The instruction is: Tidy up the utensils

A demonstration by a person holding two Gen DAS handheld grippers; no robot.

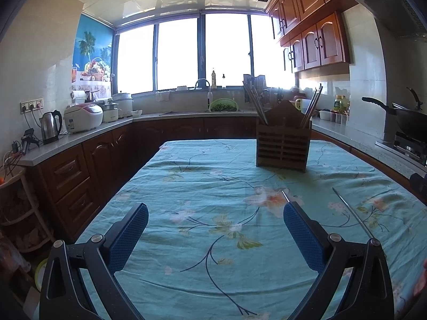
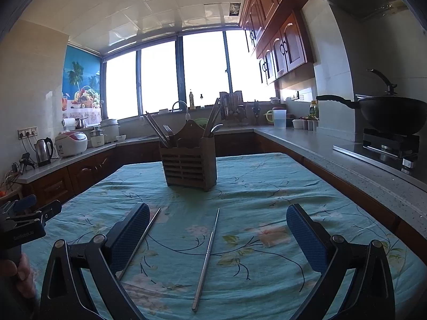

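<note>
The table (image 1: 213, 186) is viewed low and forward along each gripper's fingers, toward the window (image 2: 160, 80). The wooden utensil holder (image 1: 283, 144) is shared by both views.

In the left wrist view, one metal chopstick (image 1: 285, 195) shows only its tip at about 3 o'clock; the rest lies hidden behind the left gripper's (image 1: 216, 233) finger. A second chopstick (image 1: 352, 214) runs toward 4 o'clock until its lower end vanishes behind the gripper frame. The wooden utensil holder (image 1: 283, 144) conceals the lower parts of everything standing in it. In the right wrist view, the left-hand chopstick (image 2: 140, 242) passes behind the right gripper's (image 2: 218, 236) finger at 7 o'clock. A hand (image 2: 20, 274) is cut off at the 8 o'clock edge.
</note>
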